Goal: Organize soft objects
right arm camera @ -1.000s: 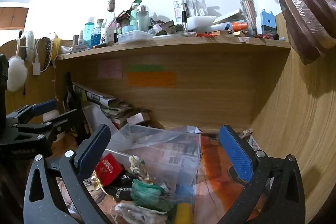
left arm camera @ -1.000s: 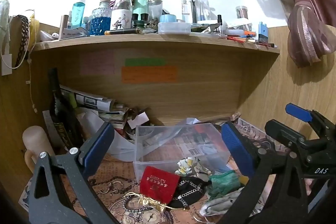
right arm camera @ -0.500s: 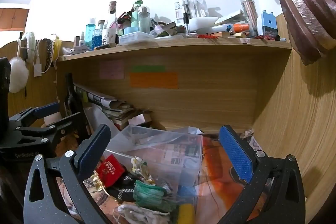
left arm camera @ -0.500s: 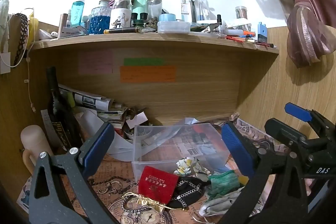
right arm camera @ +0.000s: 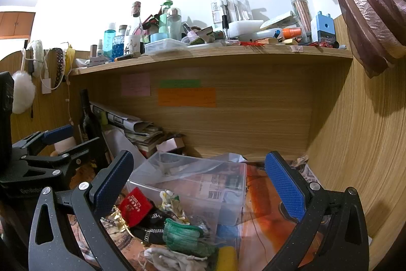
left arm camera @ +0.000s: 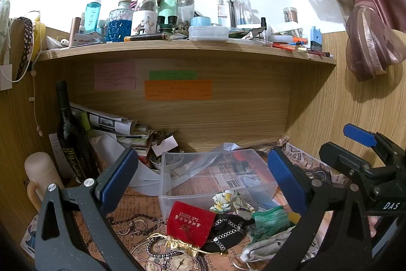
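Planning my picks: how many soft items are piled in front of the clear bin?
5 visible: red pouch leftmost, black pouch beside it, floral cloth against the bin, green cloth right, white cloth nearest. More may be hidden beneath.

Soft pouches [left arm camera: 190,222] lie heaped before the bin [left arm camera: 215,174], under the shelf [left arm camera: 187,50].

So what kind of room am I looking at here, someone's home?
Most likely a lived-in bedroom or study nook at home. A wooden shelf is crowded with toiletry bottles, sticky notes are stuck on the panel beneath, and a tied-back curtain hangs at the right.
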Demonstrator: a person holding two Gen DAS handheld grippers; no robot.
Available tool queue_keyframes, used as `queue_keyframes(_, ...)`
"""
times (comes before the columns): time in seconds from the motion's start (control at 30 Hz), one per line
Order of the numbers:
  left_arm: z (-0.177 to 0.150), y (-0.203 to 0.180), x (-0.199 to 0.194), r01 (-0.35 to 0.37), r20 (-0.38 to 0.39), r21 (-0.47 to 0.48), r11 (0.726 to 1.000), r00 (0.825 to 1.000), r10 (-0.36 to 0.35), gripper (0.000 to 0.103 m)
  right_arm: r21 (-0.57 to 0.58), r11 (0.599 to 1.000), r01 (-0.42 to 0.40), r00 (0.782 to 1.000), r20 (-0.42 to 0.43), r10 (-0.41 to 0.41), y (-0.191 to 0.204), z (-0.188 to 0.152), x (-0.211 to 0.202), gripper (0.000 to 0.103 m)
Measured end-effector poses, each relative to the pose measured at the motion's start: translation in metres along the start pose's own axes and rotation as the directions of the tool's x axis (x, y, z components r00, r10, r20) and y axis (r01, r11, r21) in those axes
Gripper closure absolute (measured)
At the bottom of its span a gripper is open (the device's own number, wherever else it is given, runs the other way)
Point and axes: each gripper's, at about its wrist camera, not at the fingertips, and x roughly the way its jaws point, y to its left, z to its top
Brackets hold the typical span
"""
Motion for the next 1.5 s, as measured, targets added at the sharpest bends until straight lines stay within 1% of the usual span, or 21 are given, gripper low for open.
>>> queue_keyframes(1.5, -0.0044, -0.0054, 0.0046, 0.004, -0.01, 0.004, 1.0, 1.0, -0.004, 0.0, 0.006, 1.0, -0.006, 1.0, 0.003, 0.006, 0.0025, -0.002, 0.0001, 0.0)
